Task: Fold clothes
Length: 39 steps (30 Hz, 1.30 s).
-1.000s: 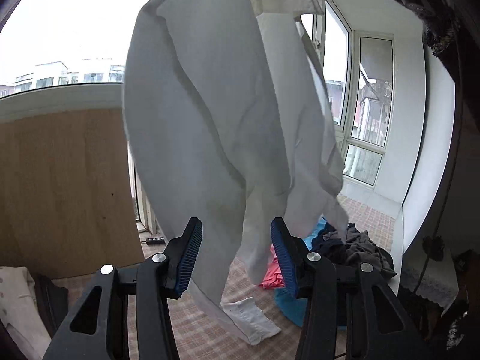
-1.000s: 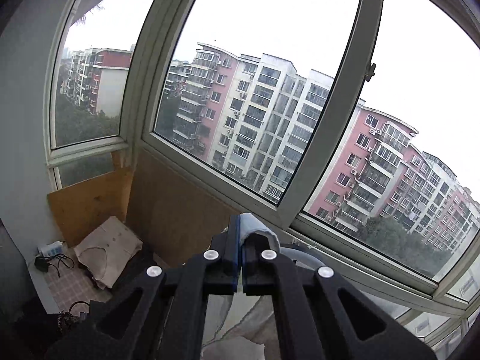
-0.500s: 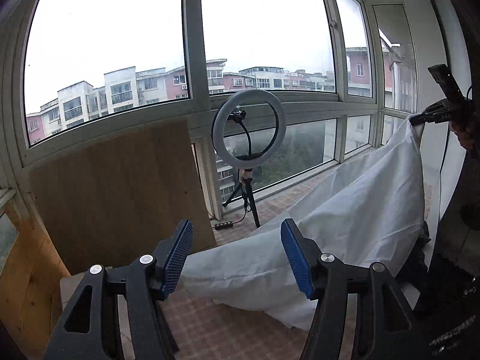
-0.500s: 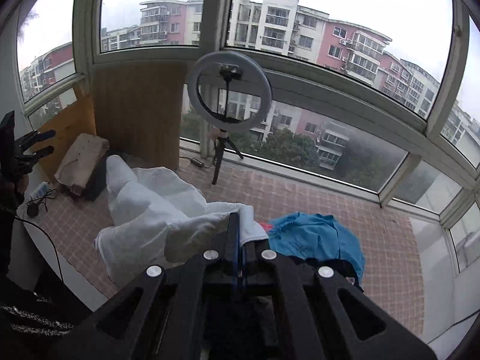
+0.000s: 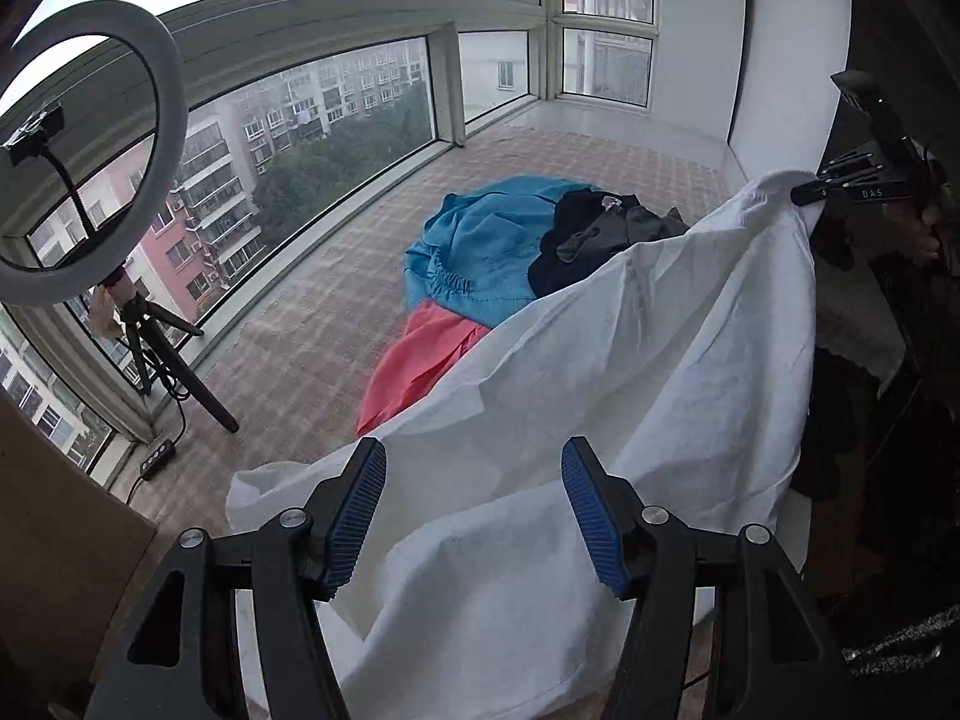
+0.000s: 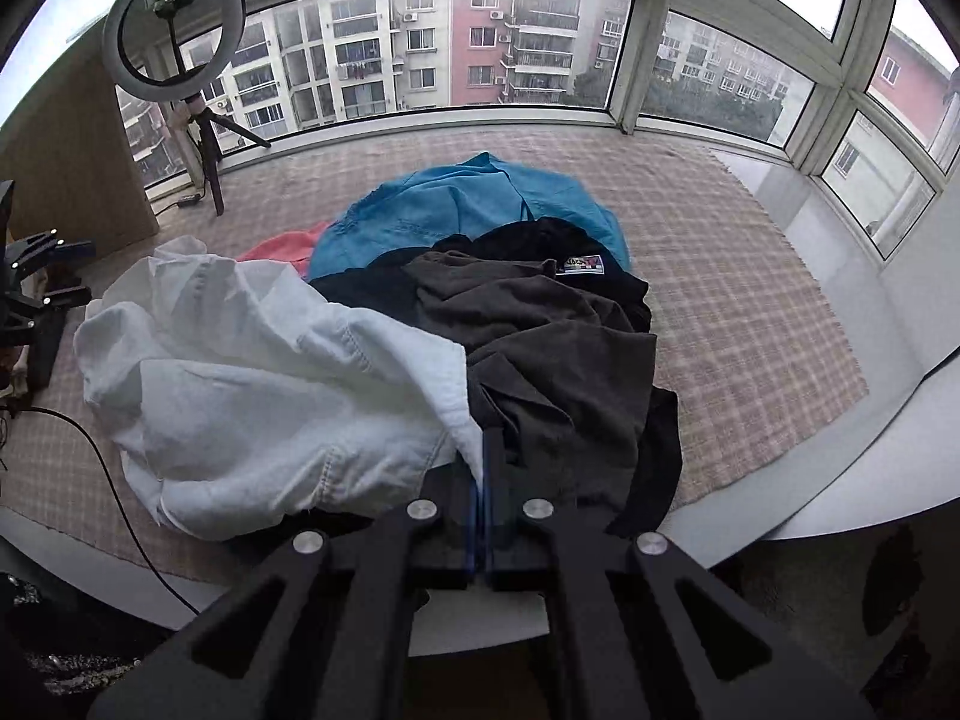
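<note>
A white garment (image 5: 600, 396) hangs stretched between the table and my right gripper (image 5: 807, 195), which pinches one corner at the right edge of the left wrist view. In the right wrist view the same white garment (image 6: 252, 384) bunches on the checked mat, its edge clamped in my shut right gripper (image 6: 482, 480). My left gripper (image 5: 474, 516) stands open just above the garment's lower part, with cloth between and below its blue pads but not clamped.
A pile of blue (image 6: 456, 210), pink (image 5: 420, 366) and dark grey clothes (image 6: 540, 336) lies on the checked mat (image 6: 750, 300). A ring light on a tripod (image 6: 174, 30) stands by the windows. A wooden board (image 5: 54, 540) leans at the left.
Both grippers have swung down from facing the windows toward the mat. The white garment, first hanging high, has come down and now drapes onto the mat, still held by the right gripper.
</note>
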### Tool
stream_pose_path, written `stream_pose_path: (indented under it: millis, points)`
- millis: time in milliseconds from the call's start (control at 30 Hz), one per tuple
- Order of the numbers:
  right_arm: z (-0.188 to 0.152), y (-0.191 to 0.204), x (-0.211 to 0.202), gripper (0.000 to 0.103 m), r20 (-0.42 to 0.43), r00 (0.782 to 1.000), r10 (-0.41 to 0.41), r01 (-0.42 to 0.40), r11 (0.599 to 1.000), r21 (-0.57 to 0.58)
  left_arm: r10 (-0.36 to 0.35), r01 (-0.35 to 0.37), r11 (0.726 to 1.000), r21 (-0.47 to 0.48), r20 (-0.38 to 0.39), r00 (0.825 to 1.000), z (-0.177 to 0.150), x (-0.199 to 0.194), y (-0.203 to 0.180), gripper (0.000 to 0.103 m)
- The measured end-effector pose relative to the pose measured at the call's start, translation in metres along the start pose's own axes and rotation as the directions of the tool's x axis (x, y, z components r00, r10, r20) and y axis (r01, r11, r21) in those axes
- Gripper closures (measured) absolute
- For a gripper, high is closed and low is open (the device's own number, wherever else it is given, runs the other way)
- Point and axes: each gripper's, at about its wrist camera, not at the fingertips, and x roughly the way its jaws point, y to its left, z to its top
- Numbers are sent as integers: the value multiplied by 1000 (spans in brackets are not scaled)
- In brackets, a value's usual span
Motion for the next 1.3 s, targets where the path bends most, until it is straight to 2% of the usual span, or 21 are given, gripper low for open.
stream_pose_path:
  millis: [100,167,367,400,433,467,533,567,633,700,800,867,933,1000,1067,1167,1200,1300]
  points:
    - [0,-1,5,102,-5,1000,7,-7,1000,1,-14,17,999,41,-62,998,9,26,9,44]
    - [2,-6,11,102,-11,1000,19,-19,1000,14,-23,29,998,59,-102,995,8,38,17,40]
    - [7,-9,24,102,-33,999,20,-19,1000,7,-70,76,997,22,-201,977,-3,72,52,40]
    - [8,-9,26,102,-36,999,20,-20,1000,6,-85,90,996,14,-216,973,-6,76,55,45]
    - [10,-10,28,102,-38,999,23,-23,1000,7,-107,110,994,0,-229,968,-8,80,58,57]
    - [11,-10,29,102,-40,999,26,-26,1000,10,-125,126,992,-12,-242,962,-11,83,59,64]
    - [13,-12,31,102,-41,999,34,-33,999,18,-155,153,988,-31,-263,952,-16,88,60,103]
    - [15,-11,31,102,-39,999,36,-35,999,20,-156,154,988,-30,-259,953,-18,88,59,102]
    - [17,-11,31,102,-34,999,40,-40,999,24,-138,134,990,-33,-221,966,-20,75,58,103]
    - [22,-10,30,102,-24,998,50,-50,998,34,-133,123,990,-76,-157,978,-16,53,68,103]
    - [33,-6,28,102,-2,996,85,-85,995,50,-48,40,987,-157,-47,998,0,3,101,103]
    - [41,2,26,102,12,993,118,-119,992,45,38,-32,983,-179,34,999,15,-38,120,103]
    - [51,14,23,102,30,988,154,-155,988,25,130,-107,978,-181,119,984,27,-89,129,103]
    - [62,30,20,102,51,982,183,-183,983,-13,231,-205,967,-154,181,956,31,-135,120,103]
    - [74,43,17,102,69,978,199,-196,980,-42,330,-313,942,-119,178,927,25,-162,100,103]
    - [93,46,15,102,101,976,193,-188,981,-54,366,-357,930,-86,149,919,-12,-168,52,103]
    - [100,44,14,102,111,975,194,-189,981,-49,349,-341,937,-80,126,929,-29,-159,33,103]
    - [117,21,8,102,143,958,248,-254,967,21,195,-188,974,-125,43,980,-84,-111,-24,103]
